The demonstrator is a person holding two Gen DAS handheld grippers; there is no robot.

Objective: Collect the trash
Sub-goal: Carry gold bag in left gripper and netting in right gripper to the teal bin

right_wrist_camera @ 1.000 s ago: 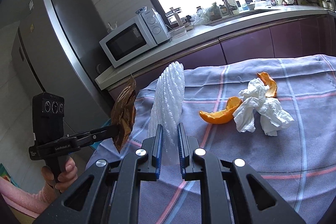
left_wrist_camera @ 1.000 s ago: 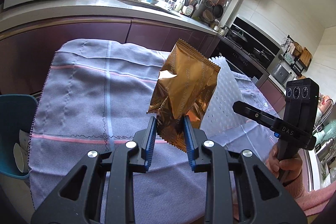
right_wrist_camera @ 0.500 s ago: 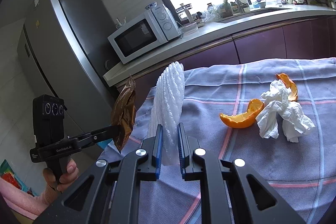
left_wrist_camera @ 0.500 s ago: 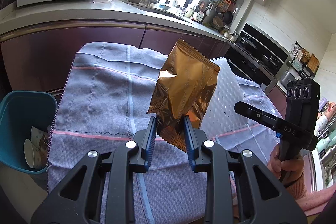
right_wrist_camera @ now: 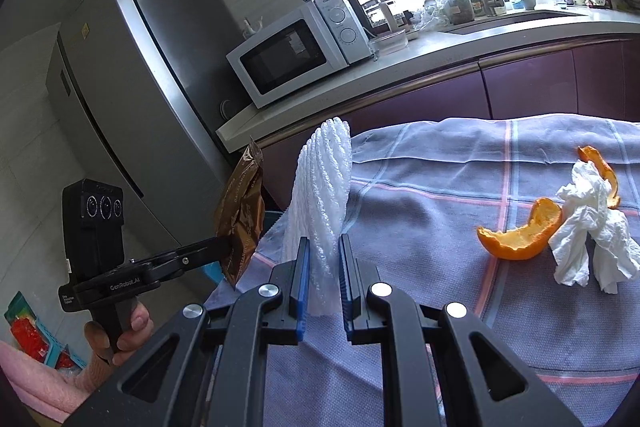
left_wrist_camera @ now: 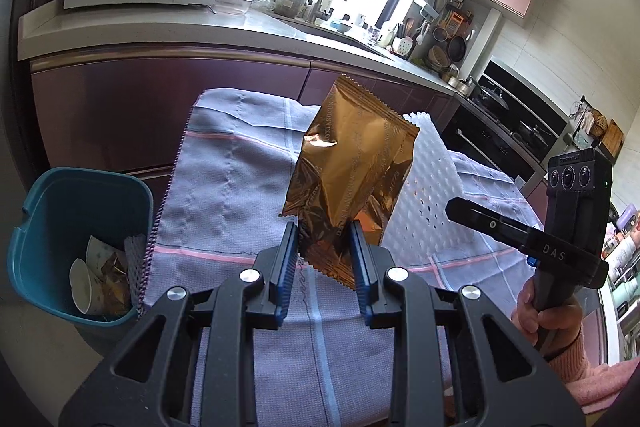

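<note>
Reading "DAS" on the right gripper (left_wrist_camera: 460, 209) and "GenRobot.AI" on the left gripper (right_wrist_camera: 230, 249); lettering on the microwave (right_wrist_camera: 300, 51) too small to read.
Pinching one gold foil wrapper (left_wrist_camera: 348, 179) in the left tongs, above the table's left edge.
Pinching one white foam net (right_wrist_camera: 322, 203) in the right tongs.
Lying toward the tablecloth's (right_wrist_camera: 440, 219) right edge: two orange peels (right_wrist_camera: 518, 231), one crumpled tissue (right_wrist_camera: 588, 231).
Standing beside the table's left edge: one teal bin (left_wrist_camera: 76, 227), holding paper cups.

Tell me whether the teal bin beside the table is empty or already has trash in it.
Not empty. The teal bin already holds a crumpled paper cup and other scraps at its bottom, well below the rim.
</note>
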